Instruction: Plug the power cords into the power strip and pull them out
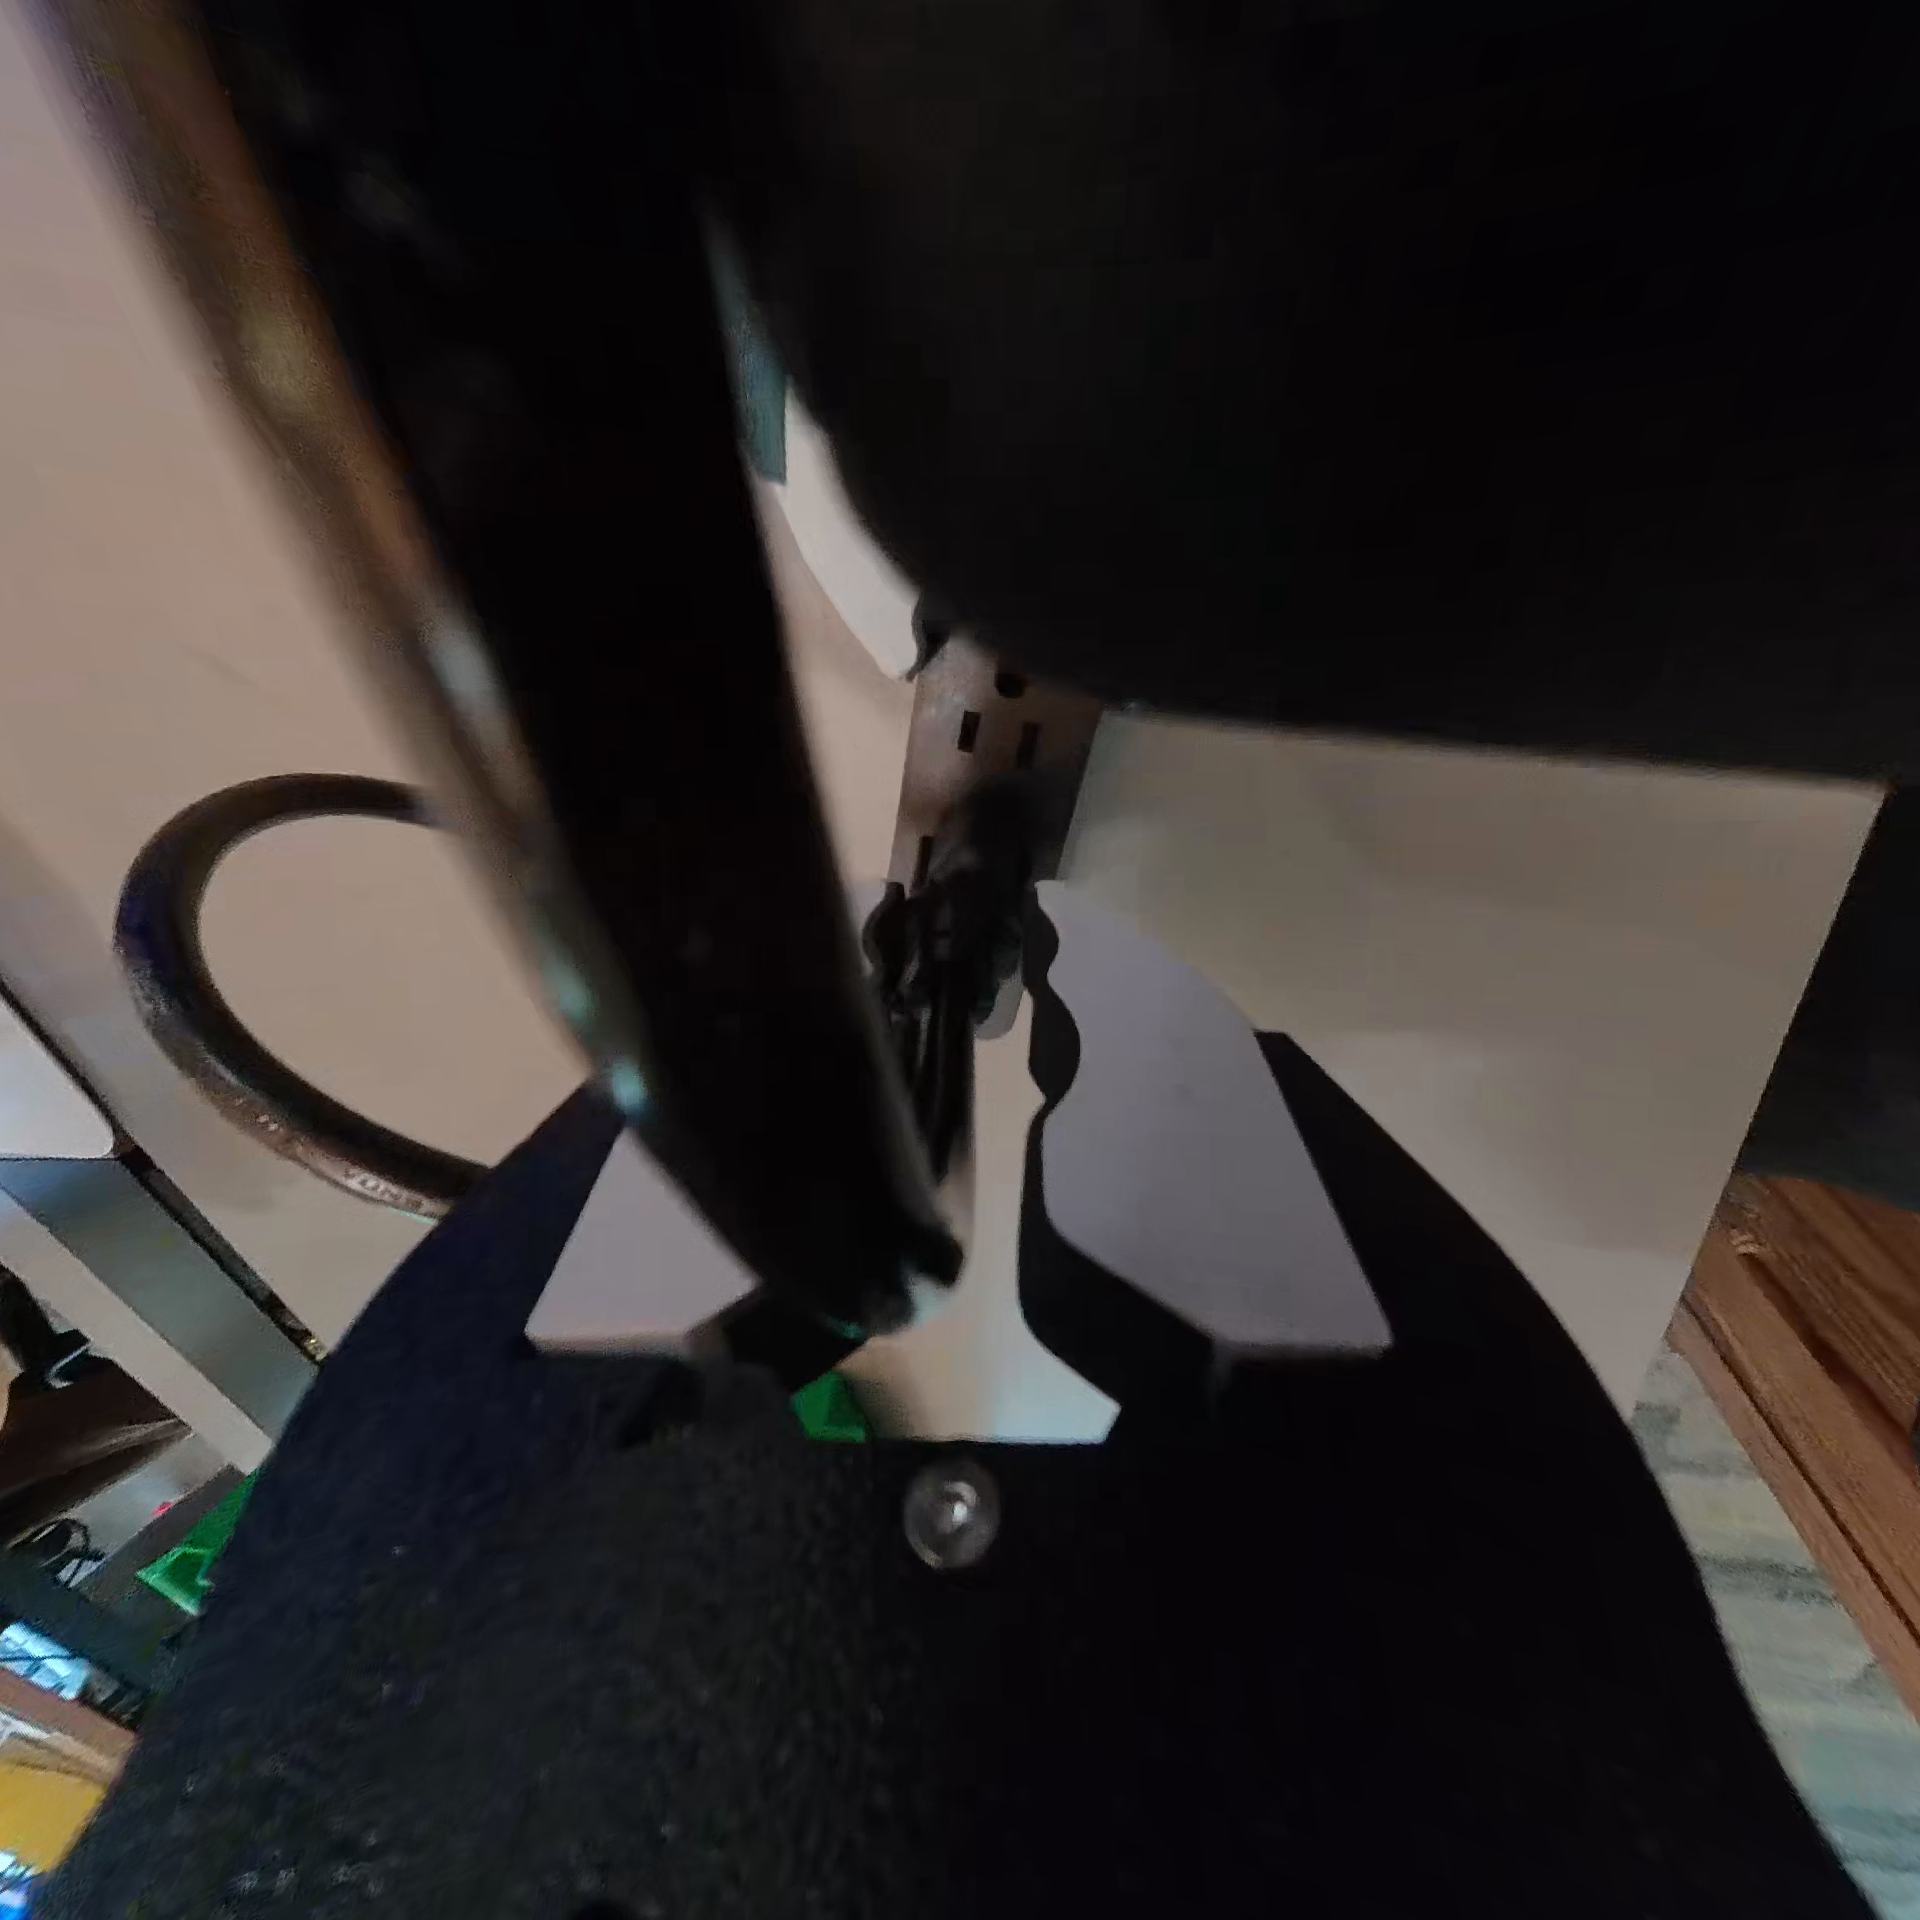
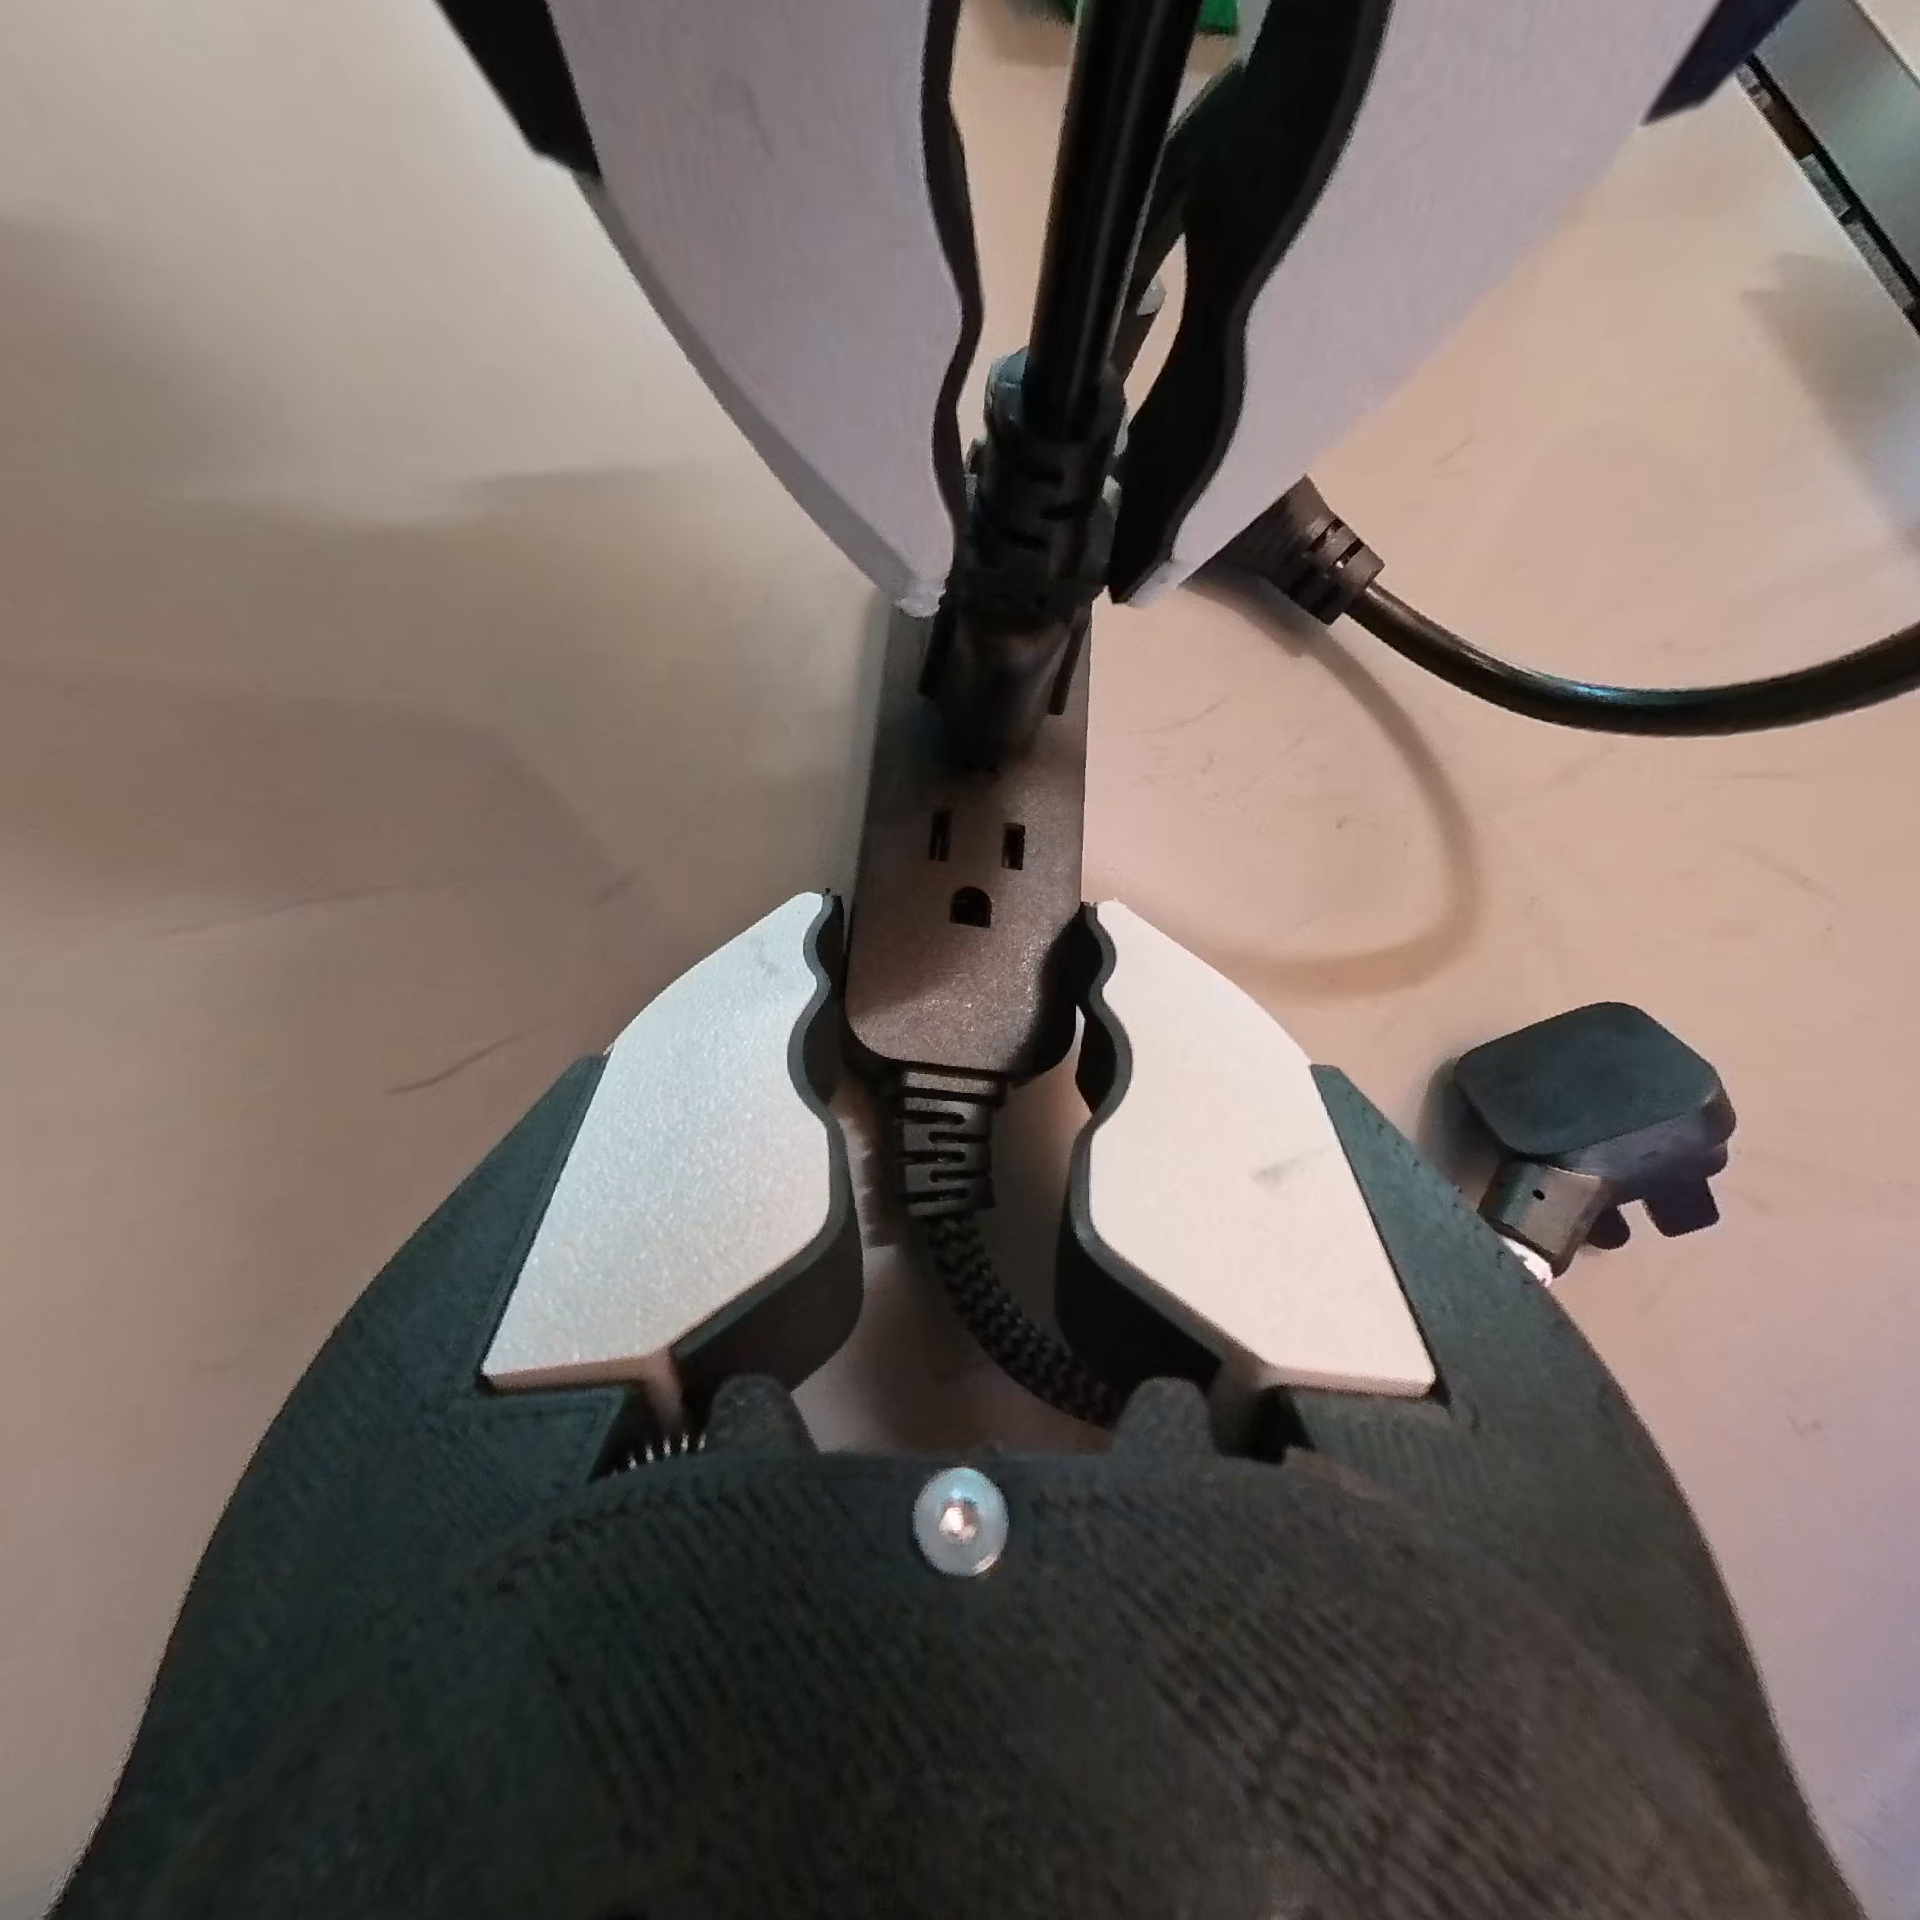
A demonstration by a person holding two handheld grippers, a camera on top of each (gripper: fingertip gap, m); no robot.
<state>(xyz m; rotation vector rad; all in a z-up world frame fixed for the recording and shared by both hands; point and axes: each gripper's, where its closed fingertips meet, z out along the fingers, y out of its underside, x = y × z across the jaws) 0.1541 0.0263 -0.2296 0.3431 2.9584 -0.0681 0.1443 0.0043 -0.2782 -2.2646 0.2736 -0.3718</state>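
Both my grippers at the power strip on the beige table (image 2: 312, 520).

My right gripper (image 2: 961, 935) clamps the near end of the dark power strip (image 2: 961, 904), which lies flat. My left gripper (image 2: 1039, 582) pinches a black plug (image 2: 997, 634) standing at the strip's far outlets. A loose black plug (image 2: 1590, 1112) rests just right.

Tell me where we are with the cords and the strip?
Done: nothing I can confirm. In hand: the right gripper clamps the strip at its cable end, while the left gripper grips a plug standing at a socket; whether it's going in or out isn't clear. Left: the socket beside it is empty, and two more plugs lie loose on the table.
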